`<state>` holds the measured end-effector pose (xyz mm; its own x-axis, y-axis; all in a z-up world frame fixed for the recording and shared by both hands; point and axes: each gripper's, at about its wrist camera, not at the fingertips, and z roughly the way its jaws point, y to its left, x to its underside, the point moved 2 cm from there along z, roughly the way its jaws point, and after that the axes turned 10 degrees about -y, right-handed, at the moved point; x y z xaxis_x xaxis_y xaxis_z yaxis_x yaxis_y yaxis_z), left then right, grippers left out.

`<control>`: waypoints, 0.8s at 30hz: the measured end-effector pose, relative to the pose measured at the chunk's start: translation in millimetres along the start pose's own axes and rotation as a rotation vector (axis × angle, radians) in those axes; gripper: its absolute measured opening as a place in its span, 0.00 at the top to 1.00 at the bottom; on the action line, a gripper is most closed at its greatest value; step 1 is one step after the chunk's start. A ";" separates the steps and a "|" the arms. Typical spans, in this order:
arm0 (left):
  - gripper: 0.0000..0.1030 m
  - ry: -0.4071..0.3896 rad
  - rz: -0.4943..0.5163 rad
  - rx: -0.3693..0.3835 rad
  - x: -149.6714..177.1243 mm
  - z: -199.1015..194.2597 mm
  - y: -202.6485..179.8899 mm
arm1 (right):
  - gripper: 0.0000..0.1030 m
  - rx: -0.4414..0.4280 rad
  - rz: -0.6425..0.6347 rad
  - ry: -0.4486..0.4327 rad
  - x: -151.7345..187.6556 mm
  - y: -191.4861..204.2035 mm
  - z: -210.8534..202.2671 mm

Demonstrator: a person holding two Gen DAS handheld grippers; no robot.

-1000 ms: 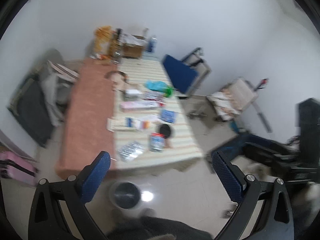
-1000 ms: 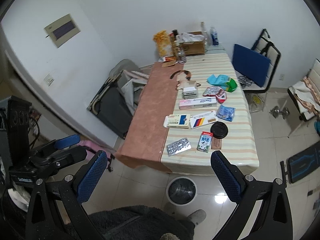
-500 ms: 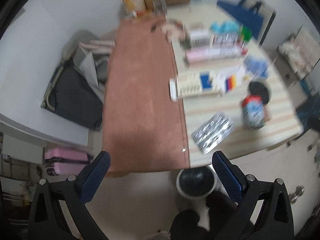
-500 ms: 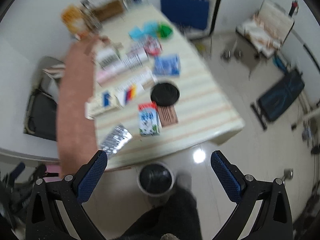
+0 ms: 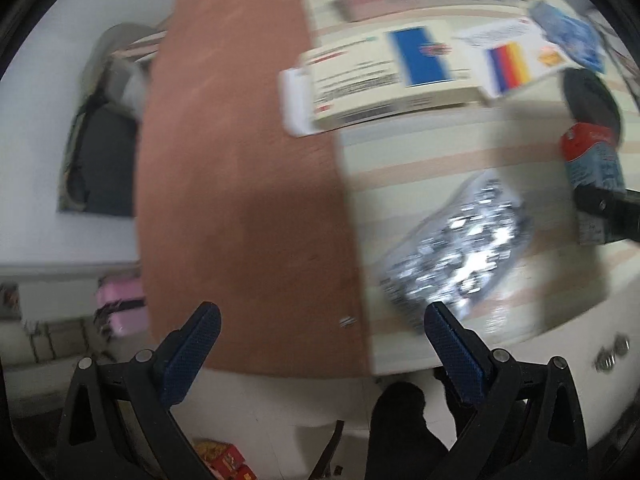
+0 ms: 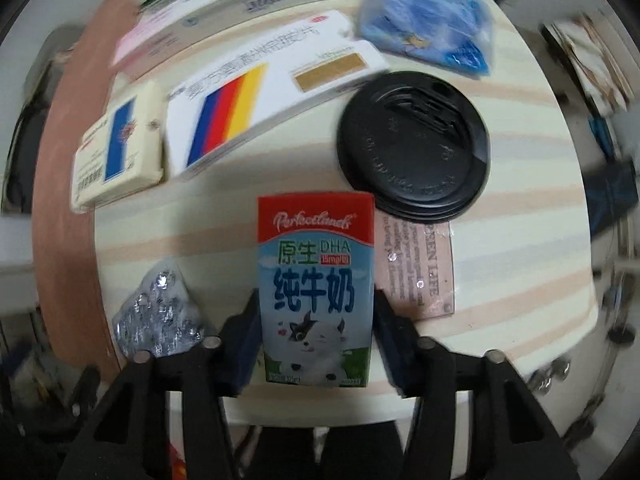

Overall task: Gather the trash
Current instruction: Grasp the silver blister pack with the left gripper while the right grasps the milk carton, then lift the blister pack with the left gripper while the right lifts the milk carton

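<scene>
A red, white and blue milk carton [image 6: 315, 288] lies on the striped table [image 6: 520, 256]. My right gripper [image 6: 315, 336] has its jaws closed against the carton's two sides. The carton also shows at the right edge of the left wrist view [image 5: 592, 160], with the right gripper's black body beside it. My left gripper [image 5: 320, 344] is open and empty, low over the table's near edge. A silver blister pack [image 5: 456, 248] lies just ahead of its right finger [image 5: 452, 352]. The blister pack also shows in the right wrist view [image 6: 158, 312].
A black cup lid [image 6: 412, 144] rests on a pink card [image 6: 416, 268] right of the carton. Several medicine boxes [image 6: 256, 92] and a blue packet [image 6: 428, 32] lie further back. A brown cloth [image 5: 240, 168] covers the table's left part. Pink luggage [image 5: 120, 308] stands on the floor.
Both grippers have dropped from high above the room down to the table. The right gripper has closed around the milk carton. The left gripper has come close to the blister pack.
</scene>
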<state>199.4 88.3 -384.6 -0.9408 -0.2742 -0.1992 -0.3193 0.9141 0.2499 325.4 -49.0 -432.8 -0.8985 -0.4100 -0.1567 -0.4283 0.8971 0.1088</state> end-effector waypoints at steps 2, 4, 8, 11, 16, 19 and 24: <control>0.00 -0.004 0.099 0.062 -7.2 -0.4 -18.1 | 0.49 -0.002 -0.008 0.005 9.0 -15.0 -10.6; 0.00 0.002 0.204 0.100 -12.2 4.0 -36.9 | 0.49 0.006 0.000 0.005 13.9 -29.0 -18.9; 0.00 0.054 0.374 0.153 -12.3 20.0 -64.6 | 0.49 0.022 0.046 0.017 25.5 -64.6 -30.9; 0.08 0.074 0.370 0.186 -8.0 25.6 -68.3 | 0.49 0.031 0.080 0.031 31.0 -81.8 -28.7; 0.30 0.099 0.187 0.254 -5.0 23.9 -42.8 | 0.49 0.020 0.127 0.033 38.5 -92.7 -23.9; 0.30 0.105 -0.022 0.250 -3.1 23.3 -20.0 | 0.49 0.007 0.138 0.023 35.0 -90.4 -20.1; 0.30 0.125 -0.280 0.265 -0.1 26.0 12.6 | 0.49 -0.013 0.133 0.023 28.3 -89.8 -18.1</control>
<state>198.4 107.6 -406.0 -0.8333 -0.5429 -0.1044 -0.5403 0.8397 -0.0541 336.7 -144.1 -429.3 -0.9492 -0.2917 -0.1177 -0.3067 0.9414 0.1403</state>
